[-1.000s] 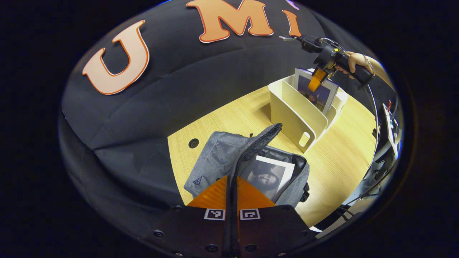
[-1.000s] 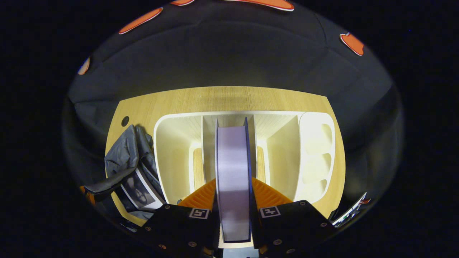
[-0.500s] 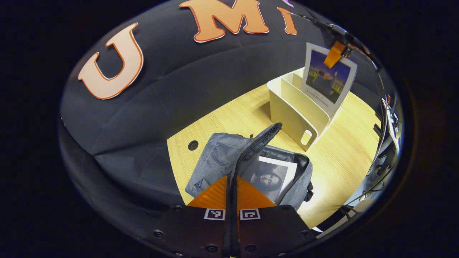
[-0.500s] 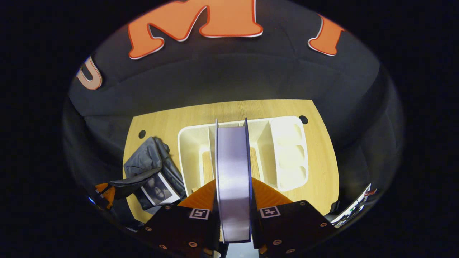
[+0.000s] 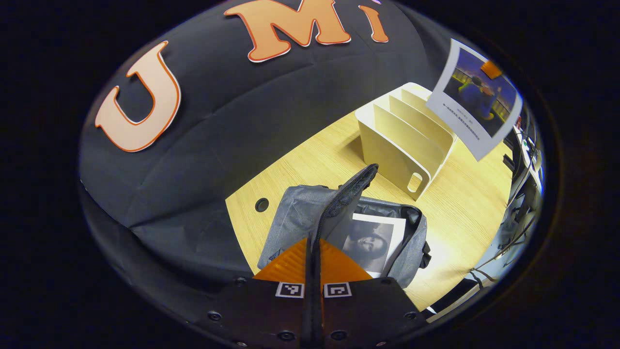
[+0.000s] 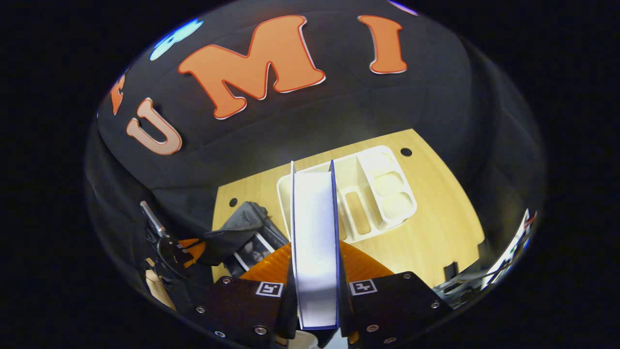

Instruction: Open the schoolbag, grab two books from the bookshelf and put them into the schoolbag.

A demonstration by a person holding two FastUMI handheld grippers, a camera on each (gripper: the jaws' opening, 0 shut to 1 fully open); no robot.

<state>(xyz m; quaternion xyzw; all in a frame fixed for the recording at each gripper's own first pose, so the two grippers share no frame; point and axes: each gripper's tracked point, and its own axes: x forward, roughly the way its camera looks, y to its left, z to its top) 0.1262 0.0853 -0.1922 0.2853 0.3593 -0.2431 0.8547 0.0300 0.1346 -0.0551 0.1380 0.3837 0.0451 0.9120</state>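
Observation:
My left gripper (image 5: 312,245) is shut on the raised zipper flap (image 5: 346,194) of the grey schoolbag (image 5: 295,218), holding the bag open on the table. A book with a black-and-white portrait cover (image 5: 373,240) lies inside it. My right gripper (image 6: 315,252) is shut on a blue-covered book (image 6: 315,228), held high above the cream bookshelf (image 6: 378,194). In the left gripper view that book (image 5: 477,102) hangs tilted in the air, above and right of the bookshelf (image 5: 402,135). The right gripper view also shows the schoolbag (image 6: 242,225) and my left gripper (image 6: 186,245) at lower left.
The light wooden table (image 5: 465,208) has round cable holes (image 5: 261,204) near its back edge. The bookshelf's slots (image 6: 358,213) hold nothing. Cables and equipment (image 5: 525,160) stand beyond the table's right edge.
My right gripper has lifted the blue-covered book straight up out of the bookshelf until it hangs well above it. My left gripper still holds the schoolbag's flap up, barely moved.

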